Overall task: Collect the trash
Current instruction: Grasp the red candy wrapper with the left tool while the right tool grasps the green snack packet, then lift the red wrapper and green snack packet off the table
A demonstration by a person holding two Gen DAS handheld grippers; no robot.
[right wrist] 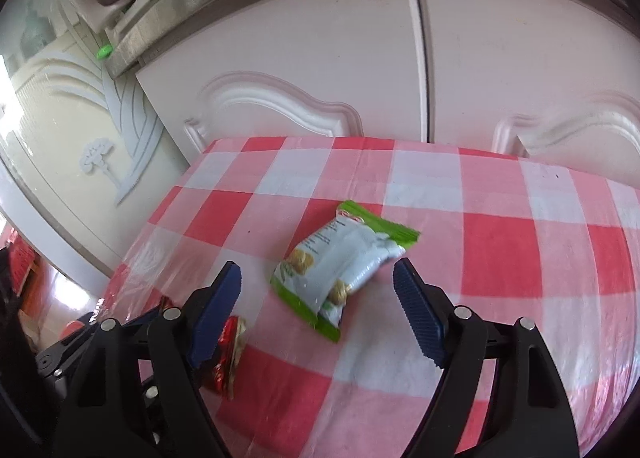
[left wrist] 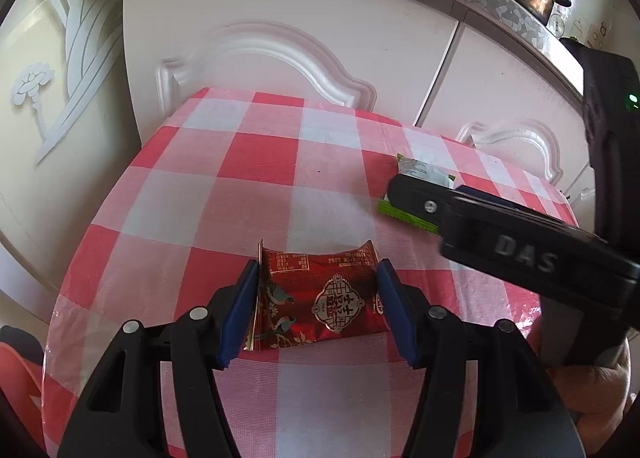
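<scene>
We have two pieces of trash on the bench [left wrist: 224, 194], which wears a red-and-white checked cloth. The red wrapper [left wrist: 320, 296] lies flat near the front edge of the bench, and the green-and-white packet [right wrist: 344, 266] lies beyond it, toward the cupboard doors.

Our left claw [left wrist: 318, 310] straddles the red wrapper, about half open. The blue pads [left wrist: 240, 310] sit right at the wrapper's two short ends, the left one touching the upturned foil edge; we judge the grip not yet firm. Our right claw [right wrist: 318, 306] stands wide open over the green-and-white packet, with clear gaps on both sides, holding nothing.

To do this well, we keep the left pads low against the cloth so the thin foil buckles upward between them rather than slipping under. On the right, we centre the packet's plump middle between the pads before closing, and avoid pinching the cloth.
</scene>
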